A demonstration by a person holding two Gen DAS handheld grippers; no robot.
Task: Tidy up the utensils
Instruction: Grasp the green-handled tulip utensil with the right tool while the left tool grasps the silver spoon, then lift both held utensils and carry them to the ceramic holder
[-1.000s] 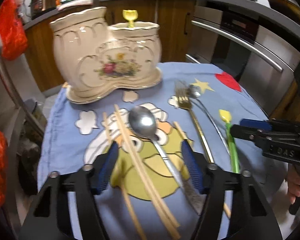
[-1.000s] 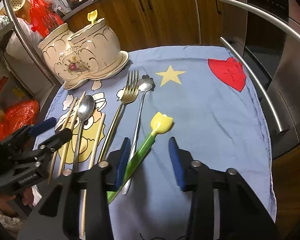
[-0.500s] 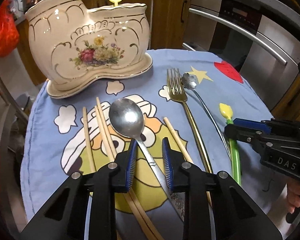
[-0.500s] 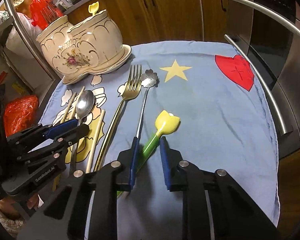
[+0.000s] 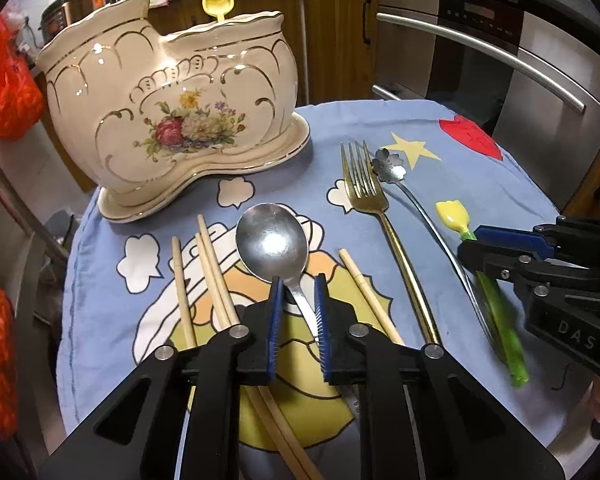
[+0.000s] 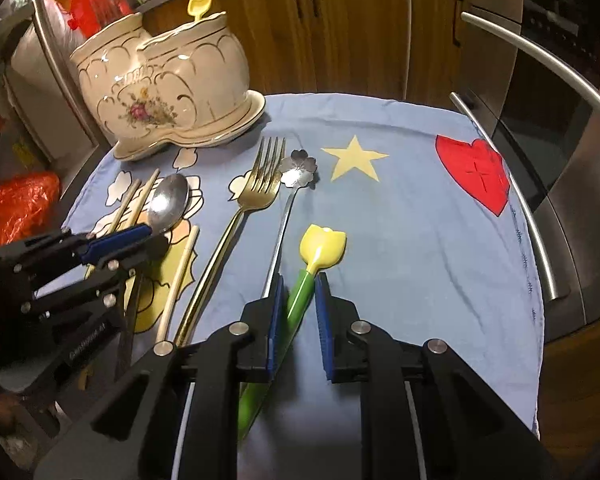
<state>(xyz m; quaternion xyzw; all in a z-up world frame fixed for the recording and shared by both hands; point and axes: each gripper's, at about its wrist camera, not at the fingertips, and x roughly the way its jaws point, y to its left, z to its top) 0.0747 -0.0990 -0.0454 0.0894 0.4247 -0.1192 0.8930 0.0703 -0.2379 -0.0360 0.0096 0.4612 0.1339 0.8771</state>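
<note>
A silver spoon (image 5: 272, 240) lies on the blue cartoon cloth (image 5: 480, 184). My left gripper (image 5: 298, 280) straddles its neck just below the bowl, jaws closing, with a small gap still showing beside the handle. A green-stemmed spoon with a yellow tulip head (image 6: 324, 246) lies to the right. My right gripper (image 6: 299, 278) is closing around its stem just under the head, the pads not clearly pressing. The cream floral ceramic holder (image 5: 172, 120) stands at the back left, and another yellow tulip spoon (image 5: 219, 4) pokes out of it.
A gold fork (image 5: 364, 188) and a flower-headed steel spoon (image 5: 388, 164) lie between the two grippers. Wooden chopsticks (image 5: 212, 264) lie left of the silver spoon and one chopstick (image 5: 360, 280) right of it. Oven fronts with steel handles (image 6: 540, 216) border the right side.
Both grippers narrowed from wide open to a slim gap. The left one moved forward and down, from over the chopsticks onto the silver spoon's neck. The right one stayed over the green stem.
</note>
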